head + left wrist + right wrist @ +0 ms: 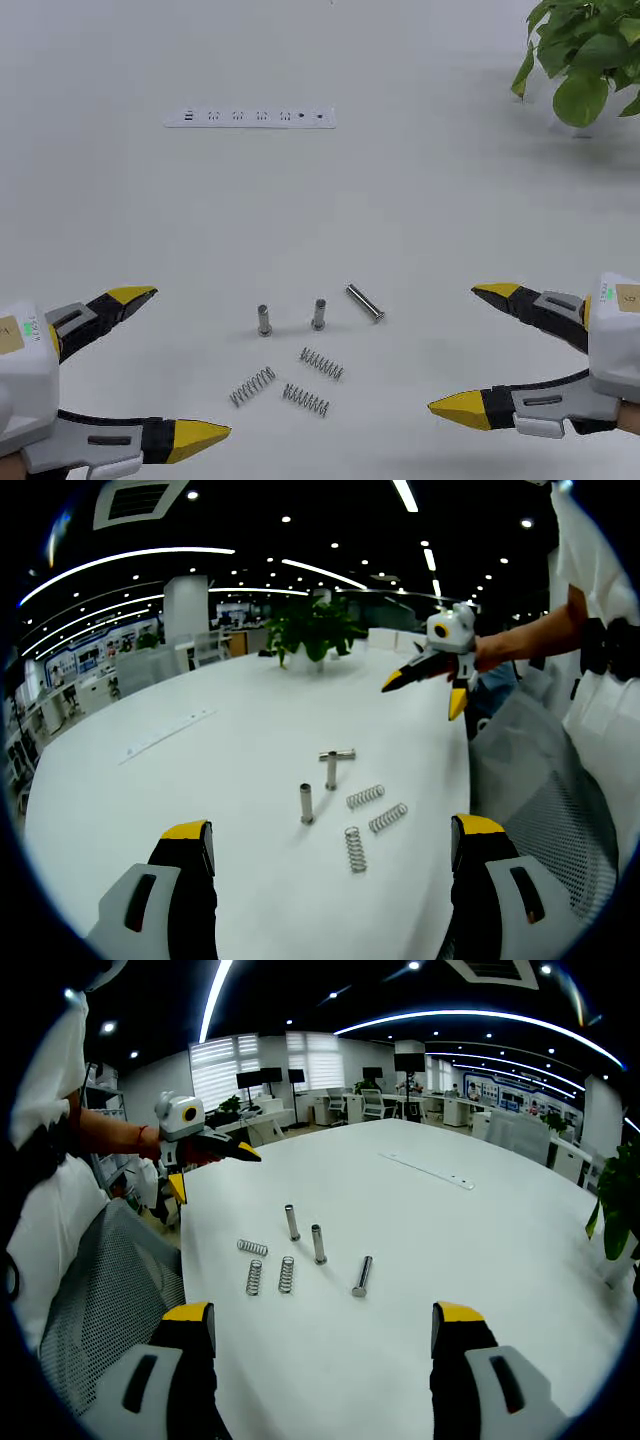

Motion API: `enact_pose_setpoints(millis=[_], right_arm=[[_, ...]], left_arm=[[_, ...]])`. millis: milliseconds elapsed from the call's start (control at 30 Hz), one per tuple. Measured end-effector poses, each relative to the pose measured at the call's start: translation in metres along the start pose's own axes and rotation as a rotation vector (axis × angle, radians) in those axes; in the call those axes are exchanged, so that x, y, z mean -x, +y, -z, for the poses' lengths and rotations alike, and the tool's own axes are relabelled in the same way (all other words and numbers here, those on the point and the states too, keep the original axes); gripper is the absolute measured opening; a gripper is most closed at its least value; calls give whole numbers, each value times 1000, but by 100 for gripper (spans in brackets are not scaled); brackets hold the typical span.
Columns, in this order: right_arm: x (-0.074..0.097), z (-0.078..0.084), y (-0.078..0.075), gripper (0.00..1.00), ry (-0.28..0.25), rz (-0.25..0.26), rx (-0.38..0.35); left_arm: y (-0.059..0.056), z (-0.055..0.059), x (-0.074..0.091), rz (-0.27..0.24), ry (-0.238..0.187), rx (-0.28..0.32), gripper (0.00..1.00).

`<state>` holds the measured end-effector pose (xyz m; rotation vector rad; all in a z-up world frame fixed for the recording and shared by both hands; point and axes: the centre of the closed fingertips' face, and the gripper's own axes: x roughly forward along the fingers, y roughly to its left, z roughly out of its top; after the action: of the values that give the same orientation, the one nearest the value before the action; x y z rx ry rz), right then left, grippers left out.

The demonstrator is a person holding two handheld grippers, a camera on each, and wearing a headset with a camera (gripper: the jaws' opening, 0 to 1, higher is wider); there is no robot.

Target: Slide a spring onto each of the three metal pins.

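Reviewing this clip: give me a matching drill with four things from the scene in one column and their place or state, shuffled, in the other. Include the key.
Things:
1. rightmost pin
2. leftmost pin
3. left tongs
4. plant

Place or state:
A. standing upright
B. at the far right corner of the table
C. lying on its side
D. open, holding nothing

Pairs: 1-C, 2-A, 3-D, 4-B

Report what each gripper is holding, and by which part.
Nothing is held. The left gripper and right gripper are both open and empty; the pins and springs rest loose on the table.
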<state>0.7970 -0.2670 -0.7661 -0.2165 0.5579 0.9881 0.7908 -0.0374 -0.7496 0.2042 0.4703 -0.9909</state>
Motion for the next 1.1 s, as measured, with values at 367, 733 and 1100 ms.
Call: enact_pose_setpoints(millis=[367, 733, 1100], right_arm=[[-2, -4, -2, 89, 4, -2, 2], [-16, -21, -15, 83, 14, -5, 8], [-50, -40, -28, 70, 53, -20, -16]], left_arm=[[-2, 1, -2, 2, -3, 5, 100], [0, -1, -4, 0, -15, 10, 100], [2, -5, -7, -3, -31, 21, 100]])
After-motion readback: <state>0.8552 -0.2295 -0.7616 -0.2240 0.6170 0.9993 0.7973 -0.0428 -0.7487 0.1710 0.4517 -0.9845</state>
